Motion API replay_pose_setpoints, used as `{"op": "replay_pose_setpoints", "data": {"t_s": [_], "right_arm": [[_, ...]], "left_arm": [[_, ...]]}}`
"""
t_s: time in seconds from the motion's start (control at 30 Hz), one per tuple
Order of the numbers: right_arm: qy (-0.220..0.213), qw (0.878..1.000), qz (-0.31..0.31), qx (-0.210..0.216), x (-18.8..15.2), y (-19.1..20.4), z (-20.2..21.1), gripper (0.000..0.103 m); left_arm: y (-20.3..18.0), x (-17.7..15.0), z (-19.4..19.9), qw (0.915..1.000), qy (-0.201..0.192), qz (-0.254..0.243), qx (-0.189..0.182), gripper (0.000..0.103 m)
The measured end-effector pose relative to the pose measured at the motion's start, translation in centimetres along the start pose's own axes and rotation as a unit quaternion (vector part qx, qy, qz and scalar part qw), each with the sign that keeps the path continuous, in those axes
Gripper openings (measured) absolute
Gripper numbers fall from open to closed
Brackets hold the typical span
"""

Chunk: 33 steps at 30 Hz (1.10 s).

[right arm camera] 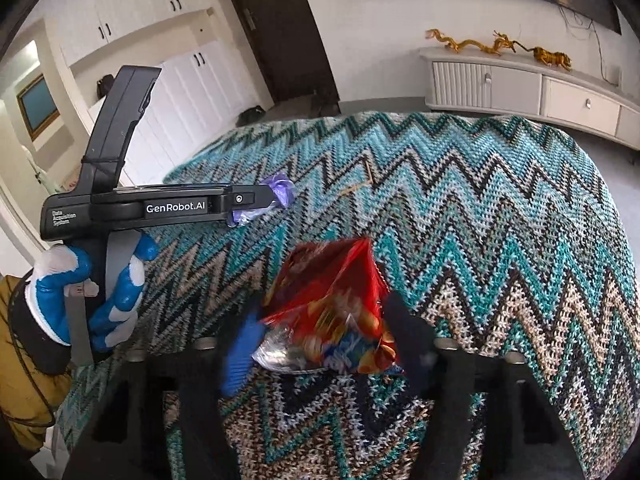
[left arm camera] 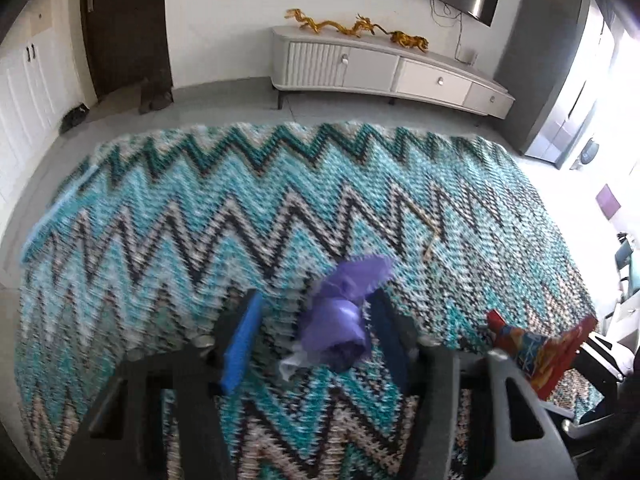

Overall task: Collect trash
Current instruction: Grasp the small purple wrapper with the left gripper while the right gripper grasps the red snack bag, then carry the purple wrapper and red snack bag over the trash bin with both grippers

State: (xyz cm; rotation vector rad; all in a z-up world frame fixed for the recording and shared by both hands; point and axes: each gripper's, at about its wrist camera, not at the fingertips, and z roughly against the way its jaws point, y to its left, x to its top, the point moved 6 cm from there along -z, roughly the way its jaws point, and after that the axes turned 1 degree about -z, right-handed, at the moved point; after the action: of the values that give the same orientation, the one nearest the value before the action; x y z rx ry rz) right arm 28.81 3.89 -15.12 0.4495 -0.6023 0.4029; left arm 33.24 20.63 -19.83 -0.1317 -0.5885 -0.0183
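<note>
A crumpled purple plastic wrapper [left arm camera: 340,320] lies on the zigzag rug [left arm camera: 200,220] between the fingers of my left gripper [left arm camera: 318,296]. It touches the right finger, while a gap shows beside the blue left pad [left arm camera: 240,344], so the jaws stand open around it. The right wrist view shows this gripper [right arm camera: 276,196] from the side, in a gloved hand [right arm camera: 108,300], with the wrapper [right arm camera: 282,190] at its tip. My right gripper [right arm camera: 324,306] is shut on a red snack bag [right arm camera: 332,308], both fingers against its sides. The bag [left arm camera: 540,348] also shows at the left wrist view's right edge.
Two thin wooden sticks [left arm camera: 428,232] lie on the rug beyond the wrapper, also seen as sticks [right arm camera: 360,188] in the right wrist view. A pale low cabinet [left arm camera: 384,72] with gold dragon figures stands at the far wall. A dark door [left arm camera: 128,28] and white cupboards [right arm camera: 180,80] are at the left.
</note>
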Motion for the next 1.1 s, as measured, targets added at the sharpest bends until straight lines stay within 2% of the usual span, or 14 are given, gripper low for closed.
{"op": "replay_pose_setpoints", "data": {"t_s": [0.07,0.17,0.27,0.53,0.7,0.9,1.1], "right_arm": [[-0.003,1.000,-0.002,-0.003,-0.1,0.0,0.2,0.038],[-0.005,1.000,-0.012,-0.001,-0.9,-0.2,1.0,0.030],[-0.005,1.000,-0.019,0.000,-1.9,-0.2,2.1,0.025],[-0.007,1.000,-0.022,0.015,-5.7,1.1,6.6,0.023],[-0.021,0.999,-0.026,0.020,-8.2,2.6,10.4,0.023],[-0.026,0.999,-0.024,0.016,-10.6,3.9,13.7,0.023],[-0.020,1.000,-0.020,-0.001,-12.9,4.0,16.0,0.023]], "left_arm": [[-0.1,-0.1,-0.1,1.0000,-0.004,-0.001,0.006,0.034],[-0.3,-0.8,0.5,1.0000,-0.005,0.004,-0.001,0.032],[-0.5,-2.0,1.8,0.9999,-0.010,0.009,-0.003,0.031],[-1.0,-7.1,7.1,0.9993,-0.031,0.022,0.001,0.031],[-1.0,-9.2,12.1,0.9971,-0.062,0.003,0.044,0.031],[-1.5,-11.4,17.4,0.9925,-0.098,0.004,0.074,0.031],[-2.3,-13.3,20.8,0.9874,-0.125,0.002,0.097,0.031]]}}
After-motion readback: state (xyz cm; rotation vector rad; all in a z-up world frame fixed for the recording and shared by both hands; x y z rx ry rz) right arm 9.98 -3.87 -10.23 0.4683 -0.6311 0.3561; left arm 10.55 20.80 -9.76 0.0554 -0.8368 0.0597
